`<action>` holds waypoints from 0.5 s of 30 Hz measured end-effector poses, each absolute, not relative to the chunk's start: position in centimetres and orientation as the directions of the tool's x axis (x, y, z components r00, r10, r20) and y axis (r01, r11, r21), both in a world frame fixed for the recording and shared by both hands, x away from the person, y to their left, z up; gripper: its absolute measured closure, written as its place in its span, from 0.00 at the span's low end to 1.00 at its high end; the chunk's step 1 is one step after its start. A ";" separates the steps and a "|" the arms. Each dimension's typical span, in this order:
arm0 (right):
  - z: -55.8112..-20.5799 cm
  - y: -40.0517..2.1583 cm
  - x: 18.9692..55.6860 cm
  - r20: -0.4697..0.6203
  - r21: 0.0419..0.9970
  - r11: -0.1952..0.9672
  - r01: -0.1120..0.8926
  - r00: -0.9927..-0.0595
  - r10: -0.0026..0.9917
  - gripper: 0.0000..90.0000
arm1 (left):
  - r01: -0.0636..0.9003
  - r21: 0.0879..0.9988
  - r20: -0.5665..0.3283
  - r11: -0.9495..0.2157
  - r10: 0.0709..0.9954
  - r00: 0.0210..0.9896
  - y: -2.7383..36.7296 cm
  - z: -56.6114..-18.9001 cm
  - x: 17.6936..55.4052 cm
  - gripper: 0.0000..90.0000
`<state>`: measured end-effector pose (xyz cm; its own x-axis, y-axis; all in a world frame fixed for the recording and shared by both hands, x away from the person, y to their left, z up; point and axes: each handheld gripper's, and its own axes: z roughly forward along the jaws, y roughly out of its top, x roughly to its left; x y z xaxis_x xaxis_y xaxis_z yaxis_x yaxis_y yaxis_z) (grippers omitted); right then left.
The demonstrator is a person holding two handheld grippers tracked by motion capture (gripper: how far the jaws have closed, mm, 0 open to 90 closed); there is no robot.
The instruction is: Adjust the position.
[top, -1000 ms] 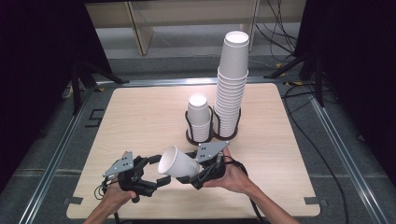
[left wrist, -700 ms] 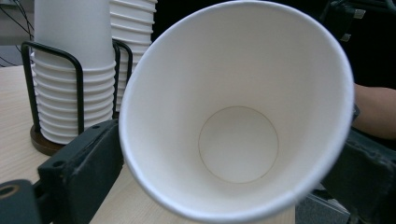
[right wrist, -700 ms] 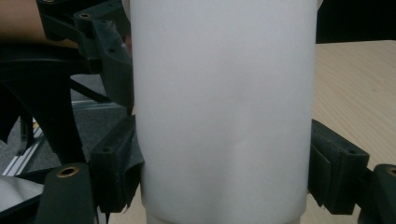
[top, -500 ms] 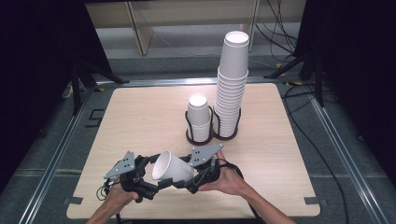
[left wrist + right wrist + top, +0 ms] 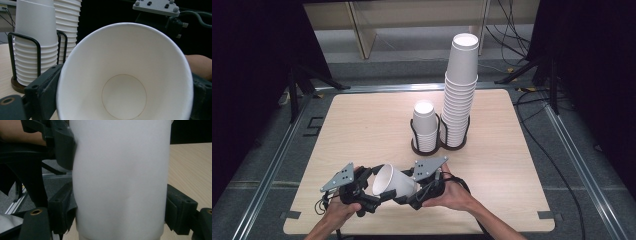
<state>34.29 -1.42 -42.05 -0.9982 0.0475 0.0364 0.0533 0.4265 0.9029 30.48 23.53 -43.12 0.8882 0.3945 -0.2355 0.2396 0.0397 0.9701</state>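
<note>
The table (image 5: 362, 125) is bearing two cup stacks (image 5: 459, 95) in a holder. Low at its near edge, the right gripper (image 5: 409, 192) is clamping a cup (image 5: 393, 181); the left gripper (image 5: 374, 195), closing on the rim, should be pinching gently.

Lab: black curtains (image 5: 257, 75), floor cables (image 5: 517, 30)
</note>
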 end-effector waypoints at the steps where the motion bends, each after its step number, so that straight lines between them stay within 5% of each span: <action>1: -42.0 -1.4 34.3 0.036 0.903 0.427 0.053 -0.998 0.048 0.26 | 0.240 0.970 -0.235 0.040 0.394 0.888 23.5 -43.1 30.5 0.09; 15: -42.4 -1.3 34.4 0.048 0.898 0.434 0.064 -0.998 0.047 0.24 | 0.208 0.978 -0.199 0.016 0.377 0.905 23.5 -43.1 30.5 0.12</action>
